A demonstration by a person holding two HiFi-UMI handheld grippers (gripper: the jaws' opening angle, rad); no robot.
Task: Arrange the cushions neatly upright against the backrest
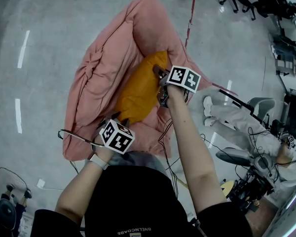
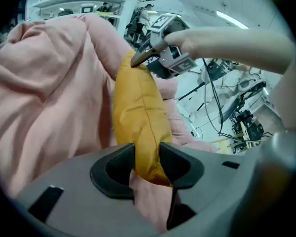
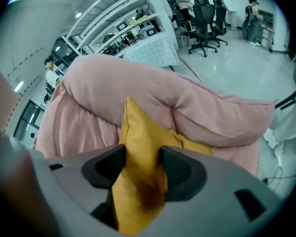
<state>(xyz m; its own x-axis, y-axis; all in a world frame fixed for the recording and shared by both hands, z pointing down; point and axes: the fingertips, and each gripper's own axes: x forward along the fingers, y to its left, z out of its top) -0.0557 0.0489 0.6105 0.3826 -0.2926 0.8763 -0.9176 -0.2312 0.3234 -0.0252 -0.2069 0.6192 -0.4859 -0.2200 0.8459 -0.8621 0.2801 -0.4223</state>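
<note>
The left gripper (image 1: 113,125) is clamping the near end of the yellow cushion (image 1: 138,95); in the left gripper view both dark pads are pressing into the yellow fabric beside its seam, with a fold of pink cloth bunched just beneath them. The right gripper (image 1: 160,80) is grasping the far end of the same cushion, and in the right gripper view its pads are pinching a yellow corner so that the fabric is bulging out below the jaws. Both grippers are pointing steeply downward, each marker cube (image 1: 183,78) facing the head camera. The cushion is being held on edge between the two grippers, stretching diagonally across the hollow of the pink lounger (image 1: 103,68), with the lounger's padding rising beside it on the left and beyond it at the top. In the right gripper view a pointed corner of the cushion is standing up in front of the thick pink backrest roll (image 3: 212,107); whether it is touching that roll cannot be told. The lounger is sitting on a pale grey floor (image 1: 49,23). A seated person in white trousers (image 1: 237,122) is occupying the area to the right, well apart from the lounger, and office chairs (image 3: 204,14) are standing in the background.
</note>
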